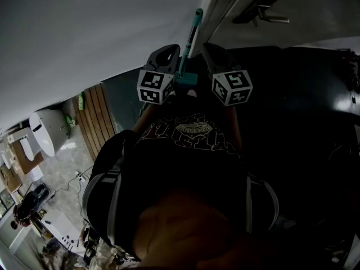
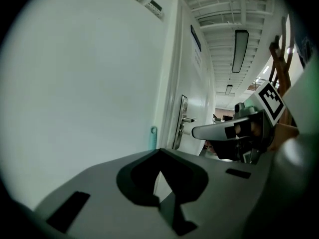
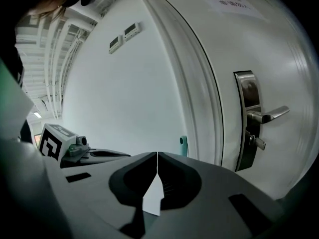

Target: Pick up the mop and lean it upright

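Mop (image 1: 193,34) leans on wall (image 1: 84,32), beyond both pairs of closed fingers (image 3: 174,164).

Cardboard boxes (image 1: 23,163) on grey floor (image 1: 59,170)

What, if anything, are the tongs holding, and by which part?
Nothing. The left tongs and right tongs are both shut and empty. The mop handle shows beyond them, ungripped.

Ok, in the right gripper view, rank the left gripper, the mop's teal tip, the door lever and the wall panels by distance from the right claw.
1. Left gripper, alongside at left.
2. Mop's teal tip, just ahead, and door lever, at right: too close to call.
3. Wall panels, high, upper left.
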The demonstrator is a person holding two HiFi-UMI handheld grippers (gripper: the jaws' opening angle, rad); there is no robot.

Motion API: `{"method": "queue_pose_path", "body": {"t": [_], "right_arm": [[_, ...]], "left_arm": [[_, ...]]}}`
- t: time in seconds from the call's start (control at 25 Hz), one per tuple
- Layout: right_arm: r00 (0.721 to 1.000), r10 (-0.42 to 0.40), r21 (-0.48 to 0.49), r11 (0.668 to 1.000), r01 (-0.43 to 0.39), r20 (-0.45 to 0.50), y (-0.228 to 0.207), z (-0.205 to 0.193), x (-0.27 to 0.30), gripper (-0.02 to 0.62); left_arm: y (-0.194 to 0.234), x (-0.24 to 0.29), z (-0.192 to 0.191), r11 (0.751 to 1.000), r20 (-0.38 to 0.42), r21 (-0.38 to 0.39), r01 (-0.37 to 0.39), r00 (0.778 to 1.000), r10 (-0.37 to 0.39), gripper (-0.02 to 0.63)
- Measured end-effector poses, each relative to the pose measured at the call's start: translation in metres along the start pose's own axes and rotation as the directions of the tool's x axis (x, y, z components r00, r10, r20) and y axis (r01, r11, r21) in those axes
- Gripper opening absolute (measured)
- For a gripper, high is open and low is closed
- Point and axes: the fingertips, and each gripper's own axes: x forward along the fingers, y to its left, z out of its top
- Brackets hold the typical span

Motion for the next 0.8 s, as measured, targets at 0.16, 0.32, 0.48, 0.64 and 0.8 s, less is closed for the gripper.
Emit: {"method": "queue_pose_path", "body": {"t": [0.16, 0.32, 0.48, 0.64, 0.8], "right_arm": [[1.000, 0.025, -0.015, 1.000, -0.026, -0.018, 0.009, -0.005, 0.000, 0.020], [0.999, 0.042, -0.022, 0.999, -0.043, -0.023, 0.018, -0.008, 0.001, 0.020], [0.998, 0.049, -0.025, 0.998, -0.050, -0.036, 0.024, -0.011, 0.000, 0.020], [0.998, 0.048, -0.024, 0.999, -0.049, -0.037, 0.029, -0.012, -0.004, 0.020], [0.999, 0.042, -0.019, 0.999, -0.043, -0.034, 0.029, -0.013, -0.007, 0.020]], "left_arm": [[-0.002, -0.016, -0.006, 1.000, 0.003, -0.013, -0.020, 1.000, 0.020, 0.048], [0.000, -0.027, -0.010, 0.999, 0.005, -0.025, -0.039, 0.999, 0.039, 0.048], [0.001, -0.034, -0.009, 0.998, 0.015, -0.032, -0.049, 0.999, 0.049, 0.048], [-0.002, -0.039, -0.010, 0.999, 0.011, -0.025, -0.045, 0.999, 0.045, 0.048], [-0.006, -0.039, -0.010, 0.999, 0.013, -0.026, -0.033, 0.999, 0.034, 0.048]]}}
